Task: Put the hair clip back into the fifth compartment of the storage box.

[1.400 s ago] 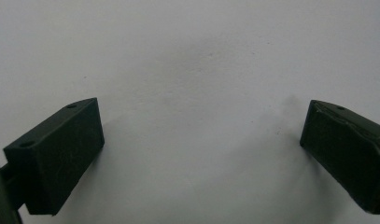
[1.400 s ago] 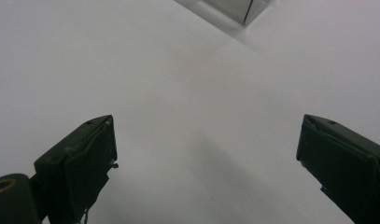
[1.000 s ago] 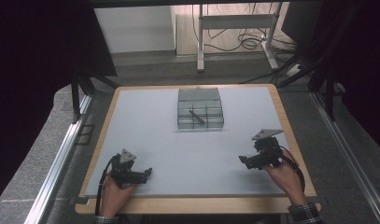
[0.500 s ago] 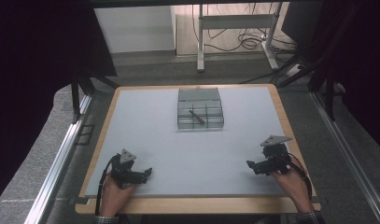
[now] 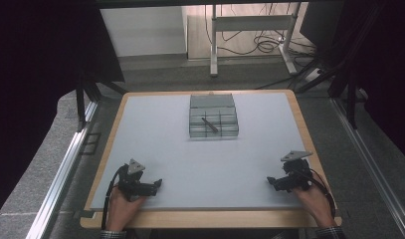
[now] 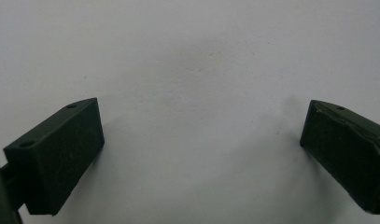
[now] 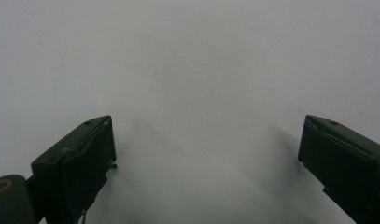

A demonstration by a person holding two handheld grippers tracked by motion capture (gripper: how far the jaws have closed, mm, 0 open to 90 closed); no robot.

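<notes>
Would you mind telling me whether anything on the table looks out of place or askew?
One thing: a dark pen lies slantwise across the top of the grey compartment tray at the far middle of the table, bridging its dividers rather than sitting inside a compartment. Nothing looks spilled or damaged.

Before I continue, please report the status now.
Left gripper and right gripper open, empty, low over table. Pen lies across grey organizer, far side. Nothing between.

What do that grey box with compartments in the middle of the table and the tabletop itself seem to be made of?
The box looks like grey plastic, hedged: a uniform dull colour, thin straight dividers and a faint sheen on its front wall. A dark stick-like thing lies across it; its material is too small to judge. The table seems a matte pale grey sheet, perhaps laminate, on a light wooden board, whose bare edge frames it.
</notes>
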